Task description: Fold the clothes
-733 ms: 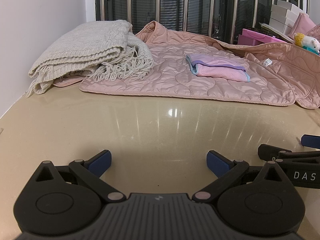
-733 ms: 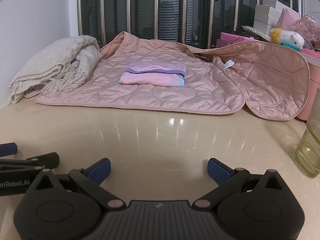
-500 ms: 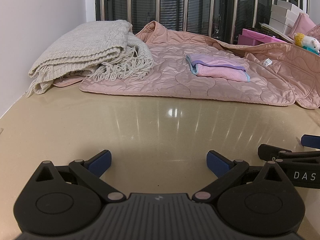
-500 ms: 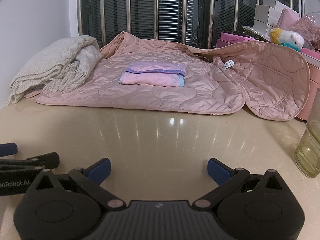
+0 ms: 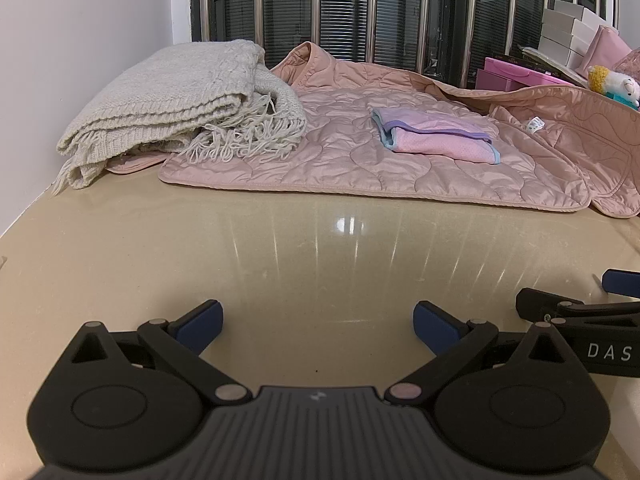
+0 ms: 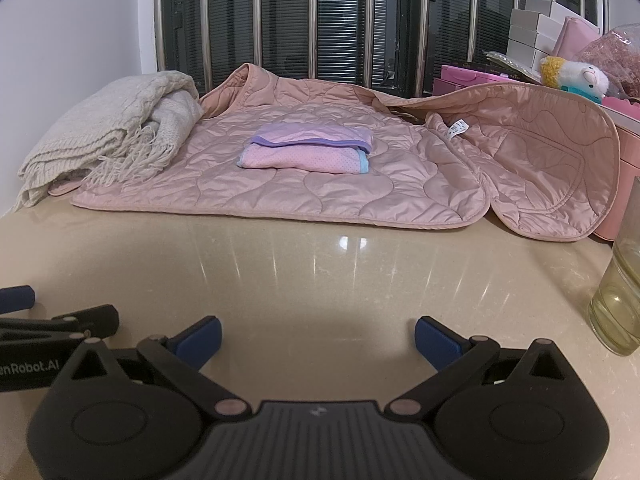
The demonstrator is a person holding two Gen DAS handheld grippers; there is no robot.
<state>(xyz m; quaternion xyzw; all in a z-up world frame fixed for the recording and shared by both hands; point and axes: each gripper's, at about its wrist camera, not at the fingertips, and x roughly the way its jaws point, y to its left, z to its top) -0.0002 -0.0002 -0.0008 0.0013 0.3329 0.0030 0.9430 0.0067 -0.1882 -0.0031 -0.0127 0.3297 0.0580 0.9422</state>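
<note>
A glossy beige countertop fills the foreground, its polished surface catching a small bright reflection of an overhead light with faint streaks fanning below it. A plain white wall stands at the left and meets the countertop's edge. Across the back runs a dark window with closed horizontal blinds, fronted by upright metal bars. The room is evenly and softly lit, with no hard shadows on the stone.

Even indoor light; ceiling-lamp glare spot on the glossy tabletop, streaked reflections. Fisheye bending, dark vignette in upper corners.
</note>
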